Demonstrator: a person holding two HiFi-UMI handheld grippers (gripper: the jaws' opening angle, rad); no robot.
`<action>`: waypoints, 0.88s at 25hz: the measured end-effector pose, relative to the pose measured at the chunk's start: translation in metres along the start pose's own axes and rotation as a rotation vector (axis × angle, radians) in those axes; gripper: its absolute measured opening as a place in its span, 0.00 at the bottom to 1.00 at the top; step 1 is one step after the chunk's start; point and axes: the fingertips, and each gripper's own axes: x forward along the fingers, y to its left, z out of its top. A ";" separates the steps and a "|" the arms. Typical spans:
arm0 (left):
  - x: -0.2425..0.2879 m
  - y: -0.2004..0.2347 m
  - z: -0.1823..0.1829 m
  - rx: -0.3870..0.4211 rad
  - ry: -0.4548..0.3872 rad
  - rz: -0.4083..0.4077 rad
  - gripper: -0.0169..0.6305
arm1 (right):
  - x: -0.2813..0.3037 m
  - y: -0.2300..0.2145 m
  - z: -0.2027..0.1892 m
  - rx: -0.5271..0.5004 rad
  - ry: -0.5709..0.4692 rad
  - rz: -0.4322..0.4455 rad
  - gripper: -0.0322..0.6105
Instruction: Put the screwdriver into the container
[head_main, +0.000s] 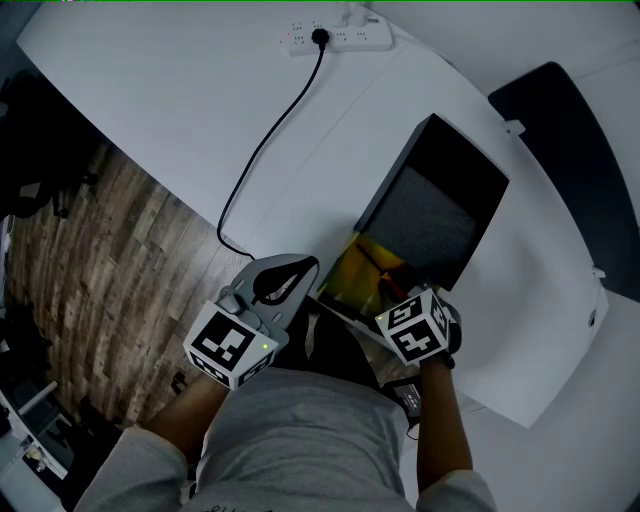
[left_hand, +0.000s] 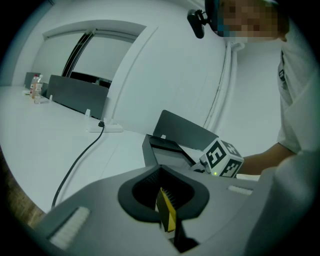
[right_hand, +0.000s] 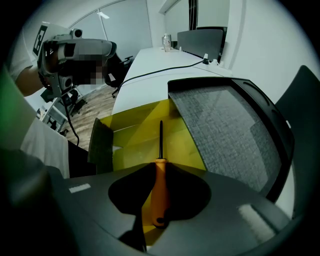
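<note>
White desk (head_main: 150, 90), nothing fancy. My right hand-held gripper (right_hand: 160, 175) is pinching the screwdriver (right_hand: 158, 195) by its orange handle, tip down over the yellow inside of the open container (right_hand: 135, 135). Meanwhile my left hand-held gripper (head_main: 290, 278) looks pressed together, off to the side.

My worry: the round handle swivels in the pinch, or the tip snags a wall and flips out.

Count: one screwdriver, one container, two hand-held grippers, one power strip (head_main: 340, 38), one cable (head_main: 270, 140).
</note>
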 end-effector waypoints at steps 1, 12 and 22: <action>0.000 0.000 0.000 0.000 0.000 0.000 0.03 | 0.000 0.000 0.000 -0.001 0.005 0.001 0.19; -0.003 -0.003 0.001 0.002 -0.003 -0.002 0.03 | 0.003 0.004 -0.001 -0.047 0.035 -0.016 0.23; -0.005 -0.012 0.006 0.019 -0.013 -0.003 0.03 | -0.012 0.004 0.006 -0.027 -0.037 -0.020 0.27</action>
